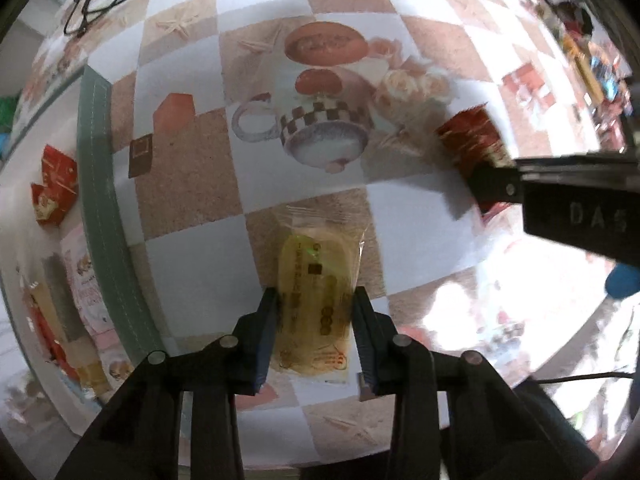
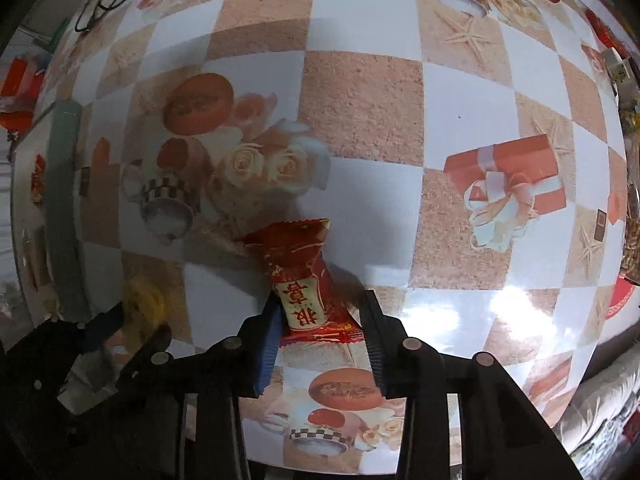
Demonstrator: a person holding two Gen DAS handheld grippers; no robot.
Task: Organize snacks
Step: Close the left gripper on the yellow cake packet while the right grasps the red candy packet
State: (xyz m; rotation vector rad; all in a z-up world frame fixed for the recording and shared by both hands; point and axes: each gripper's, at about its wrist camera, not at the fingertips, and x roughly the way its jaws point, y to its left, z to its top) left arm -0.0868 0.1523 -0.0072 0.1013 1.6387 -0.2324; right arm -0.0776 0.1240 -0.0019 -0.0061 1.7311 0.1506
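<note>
Left gripper was clamped on a soft, crinkly yellow pastry packet at 6 o'clock, right gripper pinching a red candy wrapper mid-body, both looked light and slippery.

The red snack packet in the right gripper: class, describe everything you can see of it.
The red snack packet looks like glossy, crinkled plastic film with crimped, zigzag ends. A cream label with red Chinese characters sits on its front, edged in gold. It is sealed and puffy, pinched near its lower end between the fingers of the right gripper, its far end flaring out over the checkered tablecloth. In the left wrist view it appears blurred. Whether it touches the cloth cannot be told.
</note>
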